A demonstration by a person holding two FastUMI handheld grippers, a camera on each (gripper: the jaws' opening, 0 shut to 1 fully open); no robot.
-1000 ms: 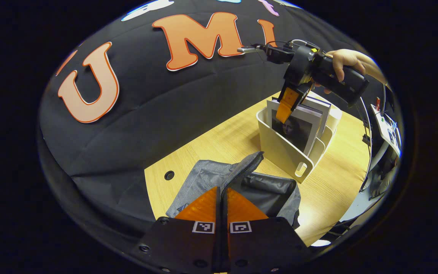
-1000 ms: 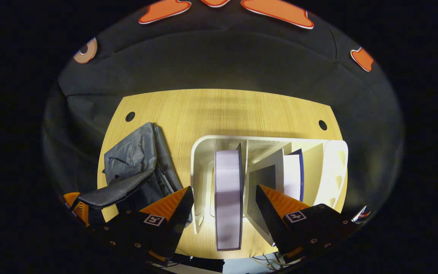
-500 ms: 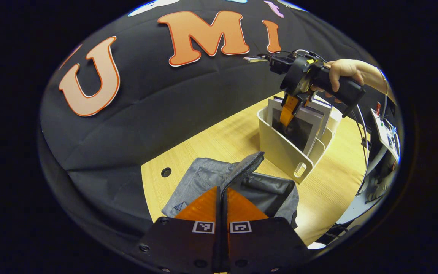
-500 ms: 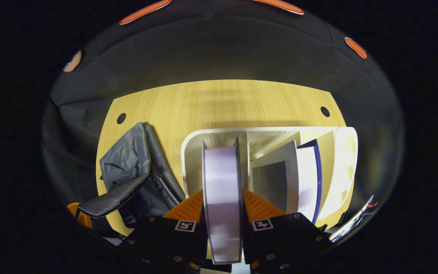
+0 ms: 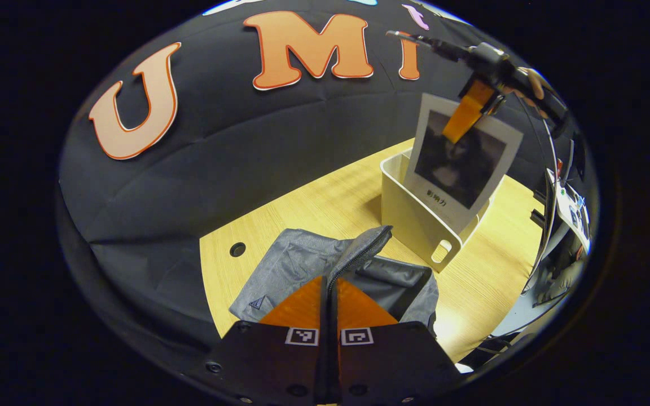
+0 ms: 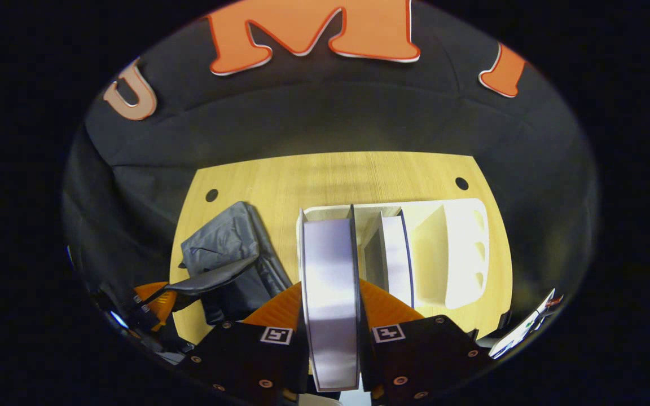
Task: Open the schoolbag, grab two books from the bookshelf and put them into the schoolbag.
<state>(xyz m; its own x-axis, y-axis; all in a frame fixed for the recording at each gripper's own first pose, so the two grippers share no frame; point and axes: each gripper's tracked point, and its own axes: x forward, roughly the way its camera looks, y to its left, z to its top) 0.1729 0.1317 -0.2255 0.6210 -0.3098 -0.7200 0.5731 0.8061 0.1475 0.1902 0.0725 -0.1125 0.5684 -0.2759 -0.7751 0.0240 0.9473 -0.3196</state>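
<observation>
The grey schoolbag [image 5: 297,265] lies open on the wooden table, and my left gripper [image 5: 329,280] is shut on its raised flap [image 5: 365,247]. To its right stands the white bookshelf [image 5: 415,217]. My right gripper [image 5: 463,121] is shut on the top edge of a white book with a dark portrait cover [image 5: 463,163], lifted mostly above the shelf. In the right gripper view, that book's [image 6: 330,299] page edge runs between the fingers of my right gripper [image 6: 330,288]. A second book [image 6: 395,254] stands in the bookshelf [image 6: 452,248]. The schoolbag [image 6: 226,254] and left gripper [image 6: 153,296] are lower left.
The wooden table [image 5: 325,203] has a round cable hole [image 5: 237,248] behind the bag and another [image 6: 461,183] behind the shelf. The black cloth wall closes the back. Equipment and cables [image 5: 570,208] sit beyond the table's right edge.
My right gripper closed on the portrait book and has lifted it up out of the bookshelf. My left gripper keeps holding the bag flap up.
</observation>
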